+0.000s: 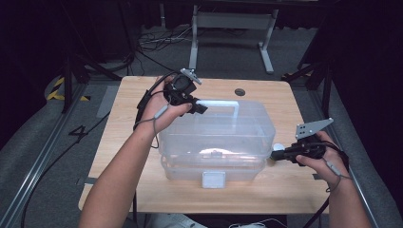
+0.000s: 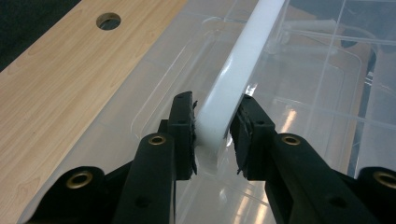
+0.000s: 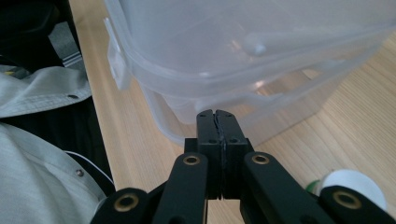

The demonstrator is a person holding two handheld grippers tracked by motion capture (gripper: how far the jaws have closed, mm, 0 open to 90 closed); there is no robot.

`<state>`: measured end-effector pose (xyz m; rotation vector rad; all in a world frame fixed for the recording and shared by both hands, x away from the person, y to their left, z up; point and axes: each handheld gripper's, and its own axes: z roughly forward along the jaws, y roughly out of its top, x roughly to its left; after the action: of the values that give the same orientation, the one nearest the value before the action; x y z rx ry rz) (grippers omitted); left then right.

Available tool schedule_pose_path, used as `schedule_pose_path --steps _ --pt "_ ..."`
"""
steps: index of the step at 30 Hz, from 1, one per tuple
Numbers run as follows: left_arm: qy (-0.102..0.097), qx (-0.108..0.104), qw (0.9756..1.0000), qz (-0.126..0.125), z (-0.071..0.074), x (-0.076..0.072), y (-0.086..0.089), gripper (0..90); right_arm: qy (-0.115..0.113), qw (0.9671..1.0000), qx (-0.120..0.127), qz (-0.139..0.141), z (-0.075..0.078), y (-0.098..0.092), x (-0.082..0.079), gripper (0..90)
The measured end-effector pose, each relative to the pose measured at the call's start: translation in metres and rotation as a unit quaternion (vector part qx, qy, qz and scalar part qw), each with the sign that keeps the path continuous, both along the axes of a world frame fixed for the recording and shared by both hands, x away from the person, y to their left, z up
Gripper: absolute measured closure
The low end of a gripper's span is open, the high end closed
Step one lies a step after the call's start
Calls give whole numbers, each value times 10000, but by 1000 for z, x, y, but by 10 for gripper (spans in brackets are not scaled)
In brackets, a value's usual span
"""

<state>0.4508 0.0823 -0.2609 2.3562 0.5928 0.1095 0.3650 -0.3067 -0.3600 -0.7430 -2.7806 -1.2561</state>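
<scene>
Clear box sits mid-table, front latch fastened. Left gripper pinches the white handle at its left end. Right gripper, jaws pressed together and empty, noses against the box's right side. Lid appears unopened; lifting or opening remains.

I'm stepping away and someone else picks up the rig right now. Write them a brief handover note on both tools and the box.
Left tool: jaws around the white handle on top of the clear plastic box, pads against its sides.
Right tool: shut, nothing between the jaws, tips against the box's right end at the lid seam.
Box sits mid-table, lid on, white front latch looks closed. A small white round object lies beside the right tool.
Done: handle gripped.
Left: probably lifting the box or opening the lid; the box has not visibly left the table.
</scene>
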Motion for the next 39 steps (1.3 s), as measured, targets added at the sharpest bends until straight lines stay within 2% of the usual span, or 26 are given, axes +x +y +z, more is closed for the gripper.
schedule_pose_path --steps 3,5,8,11,12,14,16,18,20,22,24,29,33,39 --pt "17 -8 10000 -52 0 -1 0 709 -30 9999 134 57 1 2 0 900" --pt "-7 -3 10000 -58 1 -1 1 706 -38 9999 121 49 1 3 -1 900" --pt "-122 -44 9999 -28 0 -2 2 705 -112 9998 138 33 4 4 -3 900" --pt "-108 -192 9997 -59 -1 0 3 698 -131 9997 191 6 6 3 -3 900" --pt "-84 -237 9996 -90 -1 0 3 649 -137 9997 225 12 6 2 -3 900" --pt "-195 -261 9994 -154 -1 0 4 576 -143 9995 288 -8 6 1 -2 900" --pt "-347 -295 9989 -111 2 -2 6 524 -174 9994 310 -20 6 1 -3 900" --pt "-408 -452 9981 -69 4 -3 10 502 -191 9994 299 -39 7 1 -3 900" --pt "-459 -496 9977 -38 5 -4 12 491 -223 9993 301 -55 8 1 -3 900" --pt "-612 -545 9966 78 8 -8 17 488 -239 9992 312 -76 9 1 -3 900" --pt "-739 -608 9954 90 10 -12 19 478 -247 9991 321 -85 10 1 -3 900" --pt "-751 -633 9951 111 14 -18 21 442 -285 9989 366 -115 11 1 -3 900" --pt "-766 -762 9941 125 17 -23 25 438 -435 9977 461 -229 14 1 -3 900" --pt "-792 -831 9933 156 22 -30 28 449 -630 9953 599 -428 19 1 -4 900"
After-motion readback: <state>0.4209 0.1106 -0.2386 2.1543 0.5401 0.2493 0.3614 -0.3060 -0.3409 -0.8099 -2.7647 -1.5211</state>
